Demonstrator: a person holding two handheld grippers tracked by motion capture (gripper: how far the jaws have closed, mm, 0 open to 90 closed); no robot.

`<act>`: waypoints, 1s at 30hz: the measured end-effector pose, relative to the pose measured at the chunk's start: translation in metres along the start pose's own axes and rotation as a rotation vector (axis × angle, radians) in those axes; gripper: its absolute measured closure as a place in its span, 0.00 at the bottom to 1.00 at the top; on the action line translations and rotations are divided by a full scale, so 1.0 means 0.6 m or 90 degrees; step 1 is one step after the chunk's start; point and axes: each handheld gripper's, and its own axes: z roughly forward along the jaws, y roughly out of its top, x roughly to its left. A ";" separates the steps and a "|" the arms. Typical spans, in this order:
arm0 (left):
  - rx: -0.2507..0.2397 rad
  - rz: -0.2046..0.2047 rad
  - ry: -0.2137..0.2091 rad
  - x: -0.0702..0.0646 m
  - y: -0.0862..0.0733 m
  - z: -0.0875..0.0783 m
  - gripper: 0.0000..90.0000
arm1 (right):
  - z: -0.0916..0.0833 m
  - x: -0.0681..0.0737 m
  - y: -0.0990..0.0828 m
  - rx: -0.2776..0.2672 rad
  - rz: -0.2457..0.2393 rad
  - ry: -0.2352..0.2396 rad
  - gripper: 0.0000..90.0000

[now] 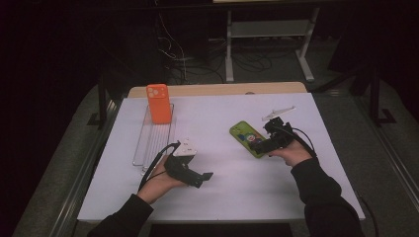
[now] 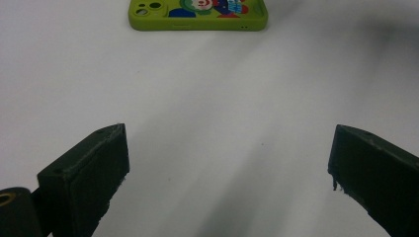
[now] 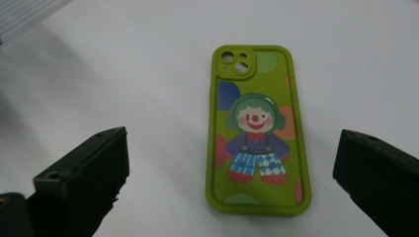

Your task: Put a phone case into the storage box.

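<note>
White tabletop (image 1: 222,182) (matte), green phone case (image 3: 257,131), dark room

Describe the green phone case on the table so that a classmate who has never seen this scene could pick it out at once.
Start from the white table and look to its right half, just in front of the right tongs. There the green phone case lies flat, back up. Unlike the plain orange phone case standing in the wire rack at the left, it bears a cartoon clown.
</note>
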 end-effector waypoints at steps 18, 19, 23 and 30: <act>-0.004 -0.009 -0.004 -0.001 0.000 0.000 0.02 | 0.084 -0.027 0.011 0.072 -0.001 -0.033 0.01; -0.004 -0.010 -0.004 -0.001 0.000 0.000 0.02 | 0.088 -0.028 0.011 0.075 -0.004 -0.034 0.01; -0.004 -0.012 -0.006 -0.002 0.000 0.001 0.02 | 0.102 -0.029 0.008 0.094 -0.003 -0.039 0.04; -0.004 -0.010 -0.003 -0.001 0.000 0.001 0.02 | 0.116 -0.029 0.003 0.123 -0.017 -0.046 0.07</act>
